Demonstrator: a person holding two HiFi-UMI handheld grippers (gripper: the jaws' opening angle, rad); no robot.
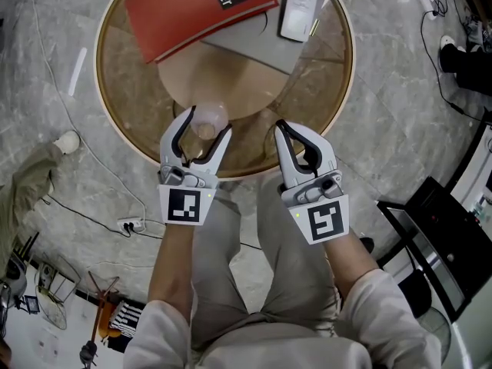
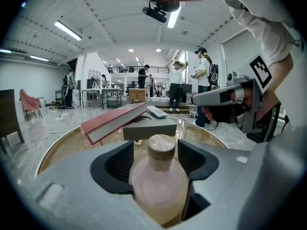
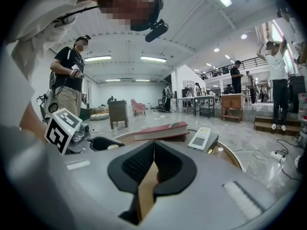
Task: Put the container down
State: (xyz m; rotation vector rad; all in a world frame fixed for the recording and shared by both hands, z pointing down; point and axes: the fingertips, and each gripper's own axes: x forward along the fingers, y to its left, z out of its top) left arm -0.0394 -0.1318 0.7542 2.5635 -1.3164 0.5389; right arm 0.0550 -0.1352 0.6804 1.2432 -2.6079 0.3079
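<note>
One translucent, pale pink bottle [image 2: 159,181] with a tan cap is seen standing upright at the near edge of the round tabletop [image 1: 131,106], between the spread jaws of the left gripper [image 1: 208,123], whose pads are not pressed on it; what it holds cannot be told. The right gripper [image 3: 153,150] is clenched on nothing, just right of the bottle; at the far side, one red book [image 1: 196,10] and one white remote [image 1: 300,6] are laid on one grey box [image 1: 254,52].
</note>
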